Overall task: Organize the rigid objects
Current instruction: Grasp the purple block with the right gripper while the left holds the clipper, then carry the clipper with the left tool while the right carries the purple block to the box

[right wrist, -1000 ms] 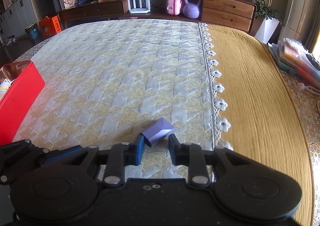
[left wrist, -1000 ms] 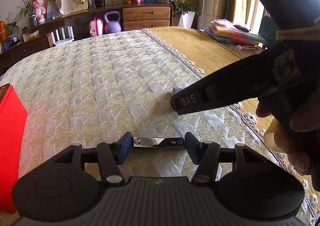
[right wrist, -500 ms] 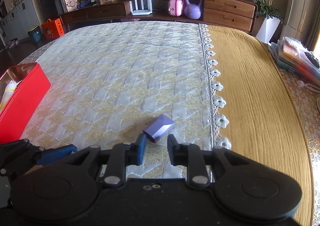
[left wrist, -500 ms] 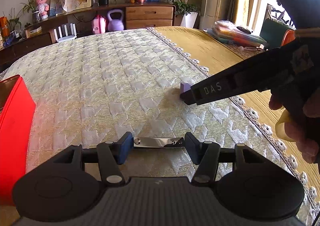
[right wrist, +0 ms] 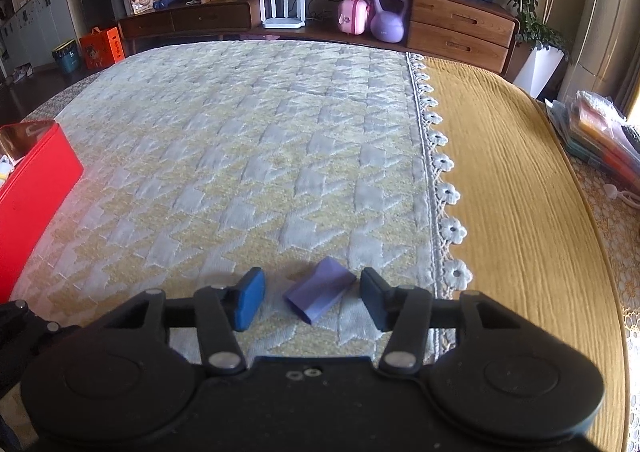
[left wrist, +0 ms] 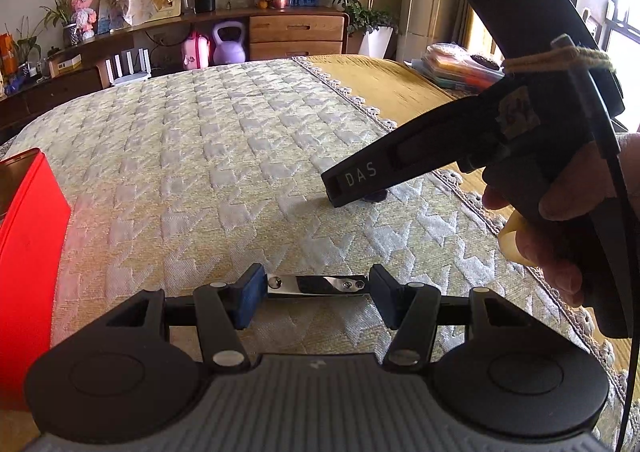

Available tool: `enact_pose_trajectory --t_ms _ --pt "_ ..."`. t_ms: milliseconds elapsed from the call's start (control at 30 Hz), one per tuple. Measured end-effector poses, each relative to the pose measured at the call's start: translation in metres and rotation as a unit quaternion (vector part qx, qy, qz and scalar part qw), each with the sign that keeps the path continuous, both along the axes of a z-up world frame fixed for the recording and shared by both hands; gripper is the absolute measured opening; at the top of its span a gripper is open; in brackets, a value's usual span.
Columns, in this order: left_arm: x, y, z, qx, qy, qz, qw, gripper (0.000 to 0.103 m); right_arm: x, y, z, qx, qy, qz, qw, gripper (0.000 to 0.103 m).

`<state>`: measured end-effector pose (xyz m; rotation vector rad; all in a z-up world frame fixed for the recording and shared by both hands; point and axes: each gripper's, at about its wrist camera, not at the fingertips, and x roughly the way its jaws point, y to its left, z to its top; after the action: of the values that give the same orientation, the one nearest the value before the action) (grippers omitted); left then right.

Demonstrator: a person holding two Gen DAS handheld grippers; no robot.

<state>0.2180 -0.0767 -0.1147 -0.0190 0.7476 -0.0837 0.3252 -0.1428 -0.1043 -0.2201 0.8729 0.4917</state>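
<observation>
A small purple block (right wrist: 320, 290) lies on the quilted bedspread (right wrist: 256, 156) between the pads of my right gripper (right wrist: 312, 298). The jaws are opening and neither pad touches the block. My left gripper (left wrist: 318, 298) is shut on a shiny metal bar (left wrist: 316, 286), held crosswise just above the quilt. In the left wrist view the right gripper (left wrist: 360, 188), gripped by a hand (left wrist: 560, 228), reaches in from the right. A sliver of the purple block (left wrist: 377, 196) shows under its finger.
A red box (right wrist: 32, 192) stands open at the left edge of the bed, also in the left wrist view as the red box (left wrist: 28, 260). A yellow cover (right wrist: 512, 188) lies right of the lace trim. A wooden sideboard (right wrist: 460, 24) runs behind the bed. Stacked folders (right wrist: 600, 132) lie far right.
The right gripper's jaws have spread wide from near the purple block, which stays on the quilt. The left gripper keeps hold of the metal bar and has barely moved.
</observation>
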Motion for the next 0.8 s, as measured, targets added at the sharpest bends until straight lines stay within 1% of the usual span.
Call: enact_pose_trajectory --t_ms 67,133,233,500,800 --pt "0.000 0.000 0.000 0.000 0.000 0.000 1.0000 0.057 -0.003 0.002 0.000 -0.005 -0.006 0.005 1.000 0.046" --pt "0.000 0.000 0.000 -0.001 0.000 0.000 1.0000 0.057 -0.006 0.003 -0.001 -0.007 -0.009 0.009 1.000 0.038" --pt "0.000 0.000 0.000 -0.002 0.000 0.000 1.0000 0.057 -0.011 0.004 0.001 -0.011 -0.014 0.013 1.000 0.037" --pt "-0.003 0.009 0.002 -0.013 0.009 0.008 0.9998 0.057 -0.029 -0.001 0.007 -0.002 -0.007 0.022 1.000 0.037" --pt "-0.014 0.035 0.013 -0.026 0.016 0.026 0.9992 0.057 -0.058 -0.006 0.026 0.011 -0.001 0.035 0.999 0.037"
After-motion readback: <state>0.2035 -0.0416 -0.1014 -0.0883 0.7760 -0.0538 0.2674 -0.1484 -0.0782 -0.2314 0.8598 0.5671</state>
